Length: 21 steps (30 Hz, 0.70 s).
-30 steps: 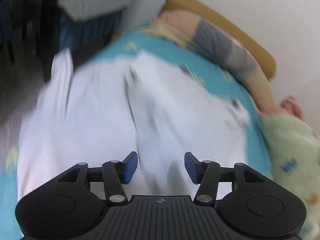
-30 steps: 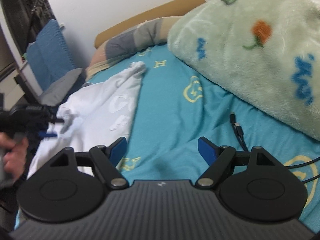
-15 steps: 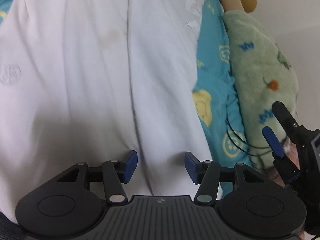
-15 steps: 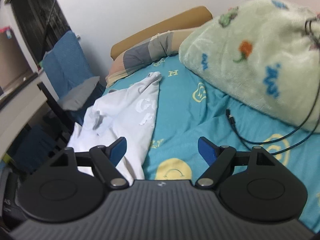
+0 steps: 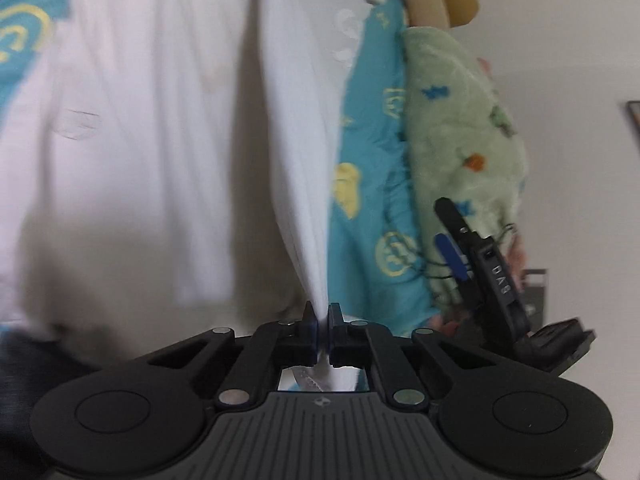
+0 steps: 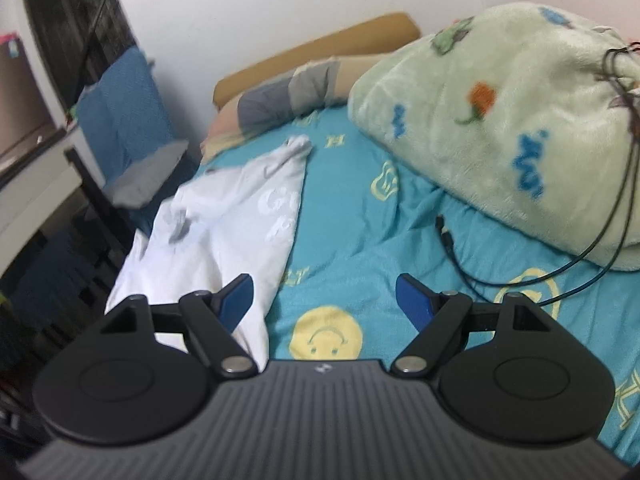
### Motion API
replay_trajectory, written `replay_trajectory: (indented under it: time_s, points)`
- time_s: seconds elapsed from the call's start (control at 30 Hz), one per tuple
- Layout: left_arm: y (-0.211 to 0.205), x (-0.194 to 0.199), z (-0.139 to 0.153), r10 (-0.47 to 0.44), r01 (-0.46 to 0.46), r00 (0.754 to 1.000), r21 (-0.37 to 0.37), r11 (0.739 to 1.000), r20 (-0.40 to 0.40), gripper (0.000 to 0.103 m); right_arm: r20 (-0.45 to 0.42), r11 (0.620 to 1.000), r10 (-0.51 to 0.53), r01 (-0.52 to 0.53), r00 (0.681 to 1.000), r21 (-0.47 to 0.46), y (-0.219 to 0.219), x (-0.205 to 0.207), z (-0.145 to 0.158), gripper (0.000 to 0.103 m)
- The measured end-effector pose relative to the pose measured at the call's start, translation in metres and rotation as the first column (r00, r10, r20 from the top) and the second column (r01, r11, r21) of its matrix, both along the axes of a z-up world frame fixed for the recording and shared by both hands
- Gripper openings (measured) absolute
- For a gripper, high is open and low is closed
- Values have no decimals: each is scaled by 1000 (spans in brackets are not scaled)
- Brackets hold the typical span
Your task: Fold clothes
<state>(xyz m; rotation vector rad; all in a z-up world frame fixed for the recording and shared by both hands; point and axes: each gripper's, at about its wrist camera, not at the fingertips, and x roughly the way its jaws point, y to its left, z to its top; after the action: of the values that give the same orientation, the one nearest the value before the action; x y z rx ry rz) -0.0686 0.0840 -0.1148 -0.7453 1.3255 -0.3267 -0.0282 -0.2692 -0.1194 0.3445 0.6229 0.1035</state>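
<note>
Gripping white shirt (image 5: 168,128), jaws newly closed

Soft, even indoor light, no glare; in the left wrist view the white garment (image 5: 160,140) is smeared by motion blur, with a grey shadow along its central fold. Right wrist view moderately sharp at centre; dark furniture at the left edge dim and blurred; fisheye curvature bends both frames' borders, corners vignetted black.

Bed in teal smiley-print sheet (image 6: 352,248), white garment (image 6: 240,216), green fleece blanket (image 6: 500,120), black cable (image 6: 452,248), striped pillow (image 6: 280,100)
</note>
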Motion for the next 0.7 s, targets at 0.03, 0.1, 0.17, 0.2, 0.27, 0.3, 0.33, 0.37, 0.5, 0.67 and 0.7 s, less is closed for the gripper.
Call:
replay_trajectory:
  time_s: [0.03, 0.1, 0.17, 0.2, 0.27, 0.3, 0.33, 0.37, 0.5, 0.67, 0.7]
  points:
    - [8, -1, 0, 0, 1, 1000, 59, 998, -11, 4, -21, 1000, 25, -25, 999, -4, 4, 2, -3, 80]
    - [21, -1, -5, 33, -28, 999, 186, 982, -26, 4, -68, 997, 81, -79, 994, 24, 9, 4, -9, 80]
    - [29, 3, -12, 87, -73, 995, 232, 970, -50, 4, -121, 988, 124, -111, 985, 111, 8, 3, -19, 79]
    - [29, 4, -14, 94, -79, 994, 247, 966, -52, 4, -144, 979, 138, -113, 980, 168, 7, 1, -24, 79]
    - [22, 3, -13, 70, -60, 997, 292, 955, -25, 4, -182, 956, 172, -120, 968, 270, 7, -6, -33, 79]
    - [18, 3, -11, 51, -47, 999, 311, 949, -6, 5, -199, 947, 189, -125, 962, 297, 8, -10, -37, 73]
    - [14, 2, -10, 35, -35, 999, 317, 948, 5, 5, -223, 941, 198, -121, 954, 317, 11, -14, -41, 71]
    - [10, 1, -9, 20, -24, 1000, 322, 946, 15, 5, -250, 937, 207, -118, 946, 330, 14, -17, -45, 71]
    - [11, 3, -12, 24, -25, 1000, 297, 954, 6, 5, -347, 908, 274, -122, 897, 400, 29, -19, -63, 70]
    - [27, -2, -13, 49, -45, 999, 269, 962, -8, 5, -419, 904, 344, -175, 840, 391, 61, -24, -68, 57]
    - [28, -4, -12, 47, -44, 999, 269, 962, -6, 5, -432, 906, 358, -195, 828, 376, 67, -27, -65, 49]
